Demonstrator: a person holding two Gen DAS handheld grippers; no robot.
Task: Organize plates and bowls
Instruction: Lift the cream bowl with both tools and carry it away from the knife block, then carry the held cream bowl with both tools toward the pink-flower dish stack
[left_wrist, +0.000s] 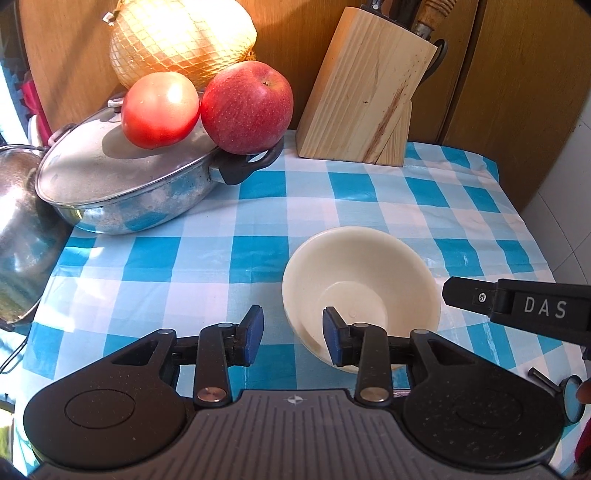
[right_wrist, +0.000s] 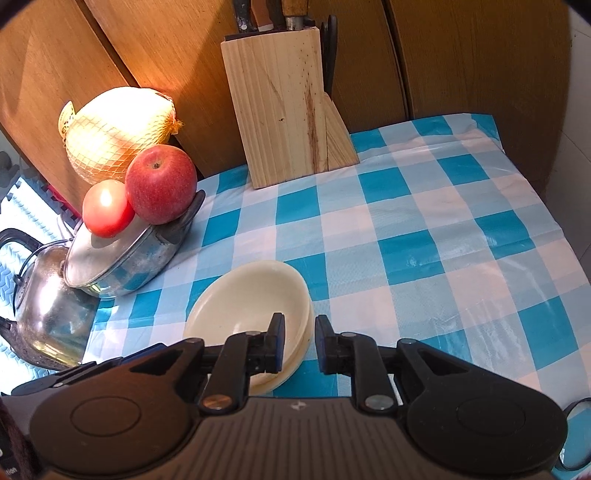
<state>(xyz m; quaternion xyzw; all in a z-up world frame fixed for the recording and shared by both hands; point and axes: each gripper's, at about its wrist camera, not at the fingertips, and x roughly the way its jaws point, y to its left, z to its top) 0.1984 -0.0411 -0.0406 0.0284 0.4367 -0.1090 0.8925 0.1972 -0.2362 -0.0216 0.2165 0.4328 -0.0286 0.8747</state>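
A counter (left_wrist: 258, 184) draped in a glossy blue-and-white checked cloth fills both wrist views, backed by curved wooden panels (right_wrist: 461, 55). Its right half lies open and bare as far as the cloth's far edge and right-hand edge. At the back stands a pale pine knife block (right_wrist: 280, 107), slanted, with dark handles poking from its top. On the left, a scuffed round steel pan (left_wrist: 122, 199) with a lid and black handles carries a netted yellow melon (left_wrist: 181, 37), a red apple (left_wrist: 247, 107) and a smooth tomato (left_wrist: 159, 109); a shiny metal kettle (right_wrist: 48, 321) sits just beside the pan at the cloth's left edge. Near the front edge rests a cream bowl (left_wrist: 362, 280), round and matte; from the right wrist view it appears to be nested in a second one, since a doubled rim shows. The left claw (left_wrist: 293, 338) has its blue-padded fingers apart, straddling the bowl's near-left rim without pressing it, one pad inside, one outside. The right claw (right_wrist: 299, 341) has its fingers slightly apart at the bowl's near-right rim, the left pad over the bowl, the right pad over the cloth, and nothing is clamped.
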